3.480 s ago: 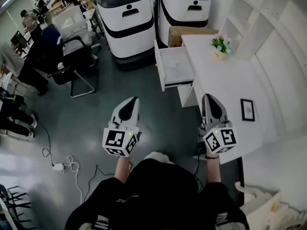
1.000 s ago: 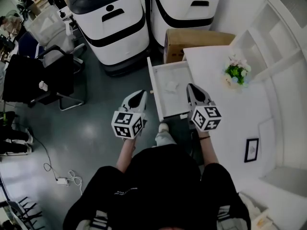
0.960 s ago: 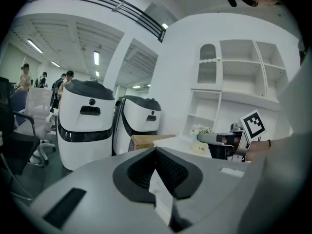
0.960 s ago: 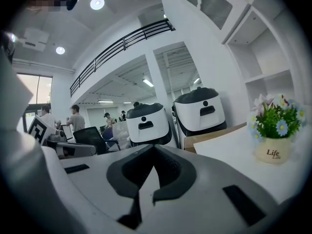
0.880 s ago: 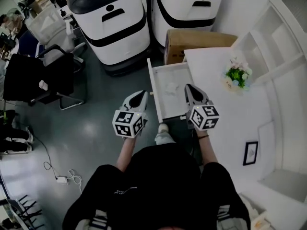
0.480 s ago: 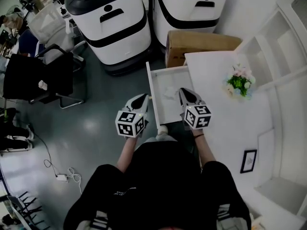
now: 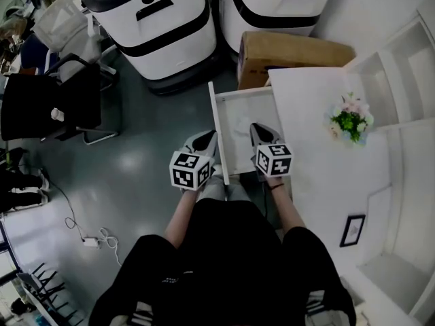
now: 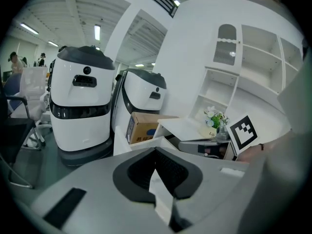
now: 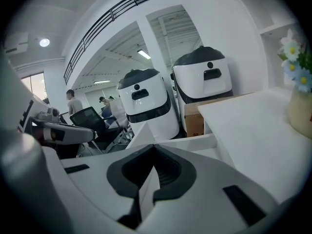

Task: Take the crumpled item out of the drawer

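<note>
The white drawer [image 7: 219, 124] stands pulled out from the desk, its floor in plain sight from the head view. A small pale crumpled item [image 7: 242, 123] lies faintly on that floor near the middle. My right gripper [image 7: 257, 130] hangs over the drawer's near right part, just right of the item, jaws shut and empty. My left gripper [image 7: 206, 140] is outside the drawer, close to its left wall, also shut with nothing in it. In the left gripper view [image 8: 157, 152] and the right gripper view [image 9: 155, 150] the fingers meet; the item is hidden behind them.
Two big white-and-black machines [image 7: 160, 19] [image 7: 279, 5] stand beyond the drawer, with a cardboard box [image 7: 292, 49] beside them. The white desk [image 7: 319, 161] carries a flower pot [image 7: 350, 121] and a small picture frame [image 7: 351, 231]. A black chair [image 7: 47, 100] stands at left.
Both grippers have come forward and down to the drawer. The right one now hangs over the drawer's near end; the left has drawn up beside its left wall.
</note>
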A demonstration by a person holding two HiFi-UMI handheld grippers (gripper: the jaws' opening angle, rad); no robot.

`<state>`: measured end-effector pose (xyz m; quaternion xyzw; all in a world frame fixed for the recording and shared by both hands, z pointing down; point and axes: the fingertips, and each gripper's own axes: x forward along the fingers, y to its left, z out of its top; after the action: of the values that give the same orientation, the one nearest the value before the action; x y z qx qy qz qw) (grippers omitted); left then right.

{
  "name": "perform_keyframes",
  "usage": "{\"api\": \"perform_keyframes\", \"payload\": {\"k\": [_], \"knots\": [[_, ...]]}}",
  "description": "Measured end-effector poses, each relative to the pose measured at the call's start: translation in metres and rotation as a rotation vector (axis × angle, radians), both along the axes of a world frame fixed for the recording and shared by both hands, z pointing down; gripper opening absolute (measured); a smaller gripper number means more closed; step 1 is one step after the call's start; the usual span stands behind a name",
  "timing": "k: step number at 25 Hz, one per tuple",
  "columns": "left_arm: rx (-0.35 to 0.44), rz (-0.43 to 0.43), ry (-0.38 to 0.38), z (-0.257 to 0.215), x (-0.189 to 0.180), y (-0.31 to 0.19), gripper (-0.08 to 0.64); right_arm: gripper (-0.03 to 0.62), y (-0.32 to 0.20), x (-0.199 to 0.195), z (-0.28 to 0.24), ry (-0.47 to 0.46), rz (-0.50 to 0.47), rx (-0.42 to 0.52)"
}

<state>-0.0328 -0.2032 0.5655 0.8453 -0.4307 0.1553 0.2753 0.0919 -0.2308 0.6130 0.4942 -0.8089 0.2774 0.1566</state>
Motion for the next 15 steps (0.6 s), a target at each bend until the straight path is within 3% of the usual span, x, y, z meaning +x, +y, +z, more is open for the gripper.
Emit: {"api": "perform_keyframes", "payload": {"k": [15], "knots": [[-0.040,0.117,-0.018,0.038,0.021,-0.033,-0.003,-0.007,-0.015,0.013,0.111,-0.020,0.148,-0.216]]}}
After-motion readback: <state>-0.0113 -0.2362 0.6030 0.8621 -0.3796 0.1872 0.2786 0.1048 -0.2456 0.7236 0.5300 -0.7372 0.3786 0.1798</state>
